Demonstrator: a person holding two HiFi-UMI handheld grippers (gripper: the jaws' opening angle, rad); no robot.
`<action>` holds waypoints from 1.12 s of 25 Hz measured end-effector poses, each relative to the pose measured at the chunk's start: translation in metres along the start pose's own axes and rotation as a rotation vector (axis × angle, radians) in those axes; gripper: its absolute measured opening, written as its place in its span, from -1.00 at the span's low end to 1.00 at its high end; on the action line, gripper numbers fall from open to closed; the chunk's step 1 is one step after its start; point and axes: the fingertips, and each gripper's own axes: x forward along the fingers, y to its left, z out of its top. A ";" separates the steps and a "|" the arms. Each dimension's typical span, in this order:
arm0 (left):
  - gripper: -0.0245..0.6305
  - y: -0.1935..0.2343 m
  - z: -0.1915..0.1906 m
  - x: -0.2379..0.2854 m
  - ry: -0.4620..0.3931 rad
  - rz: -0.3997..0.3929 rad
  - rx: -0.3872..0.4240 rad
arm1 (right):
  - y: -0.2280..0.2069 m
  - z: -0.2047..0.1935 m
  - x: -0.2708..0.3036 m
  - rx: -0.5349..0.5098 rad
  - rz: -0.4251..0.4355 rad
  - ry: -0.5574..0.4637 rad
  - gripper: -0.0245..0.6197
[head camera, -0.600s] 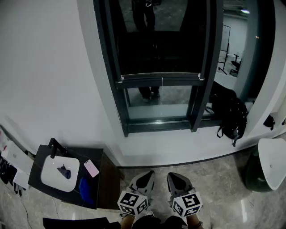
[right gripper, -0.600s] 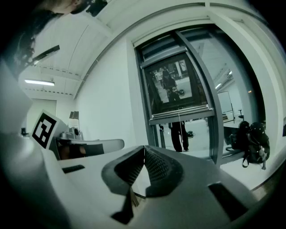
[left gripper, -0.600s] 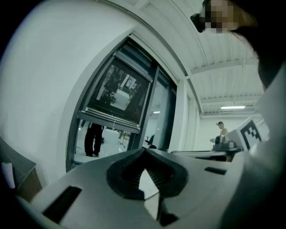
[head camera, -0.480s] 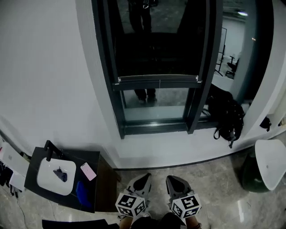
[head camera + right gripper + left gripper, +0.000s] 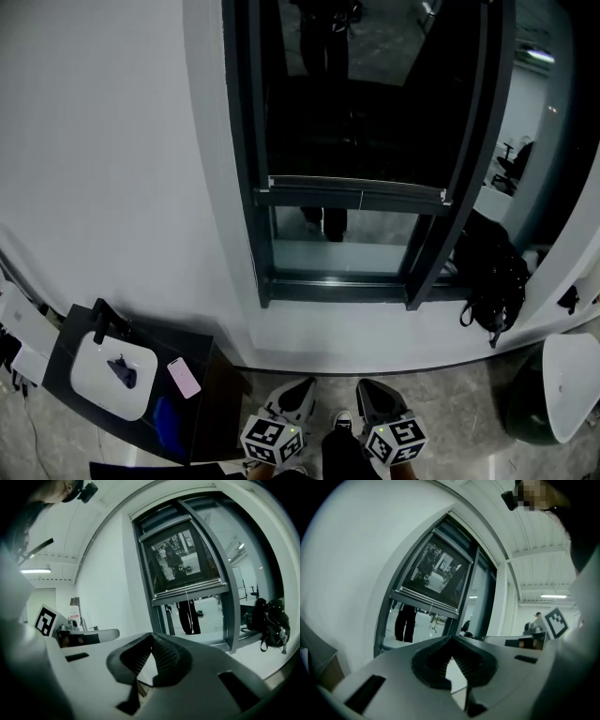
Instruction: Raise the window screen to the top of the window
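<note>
The window [image 5: 361, 150] has a dark frame, and the dark screen [image 5: 361, 112] covers its upper part. The screen's bottom bar [image 5: 356, 197] runs across above a strip of clear glass. That bar shows in the left gripper view [image 5: 425, 601] and in the right gripper view [image 5: 190, 594], where a thin pull cord [image 5: 187, 605] hangs from it. My left gripper [image 5: 298, 386] and right gripper [image 5: 370, 386] sit side by side at the bottom of the head view, well short of the window. Both are shut with nothing in them, as at the left tips [image 5: 451, 639] and right tips [image 5: 151, 635].
A black side table [image 5: 202, 342] stands at the lower left with a white tray [image 5: 111, 370] and a pink phone [image 5: 183, 377] on it. A black backpack [image 5: 492, 272] leans at the window's right corner. A white round top [image 5: 572, 384] stands at the right edge.
The head view has shifted: the window now sits further right and lower in the frame, and both grippers show lower, near the bottom edge. Both stay shut.
</note>
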 end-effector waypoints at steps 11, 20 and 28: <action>-0.93 0.071 0.039 0.136 -0.050 0.118 -0.053 | -0.119 0.049 0.116 -0.042 0.104 0.015 -0.90; -0.93 0.090 0.080 0.246 -0.082 0.171 0.001 | -0.225 0.073 0.164 -0.037 0.149 0.026 -0.90; -0.93 0.123 0.116 0.283 -0.049 0.235 0.136 | -0.259 0.085 0.192 -0.033 0.173 0.009 -0.90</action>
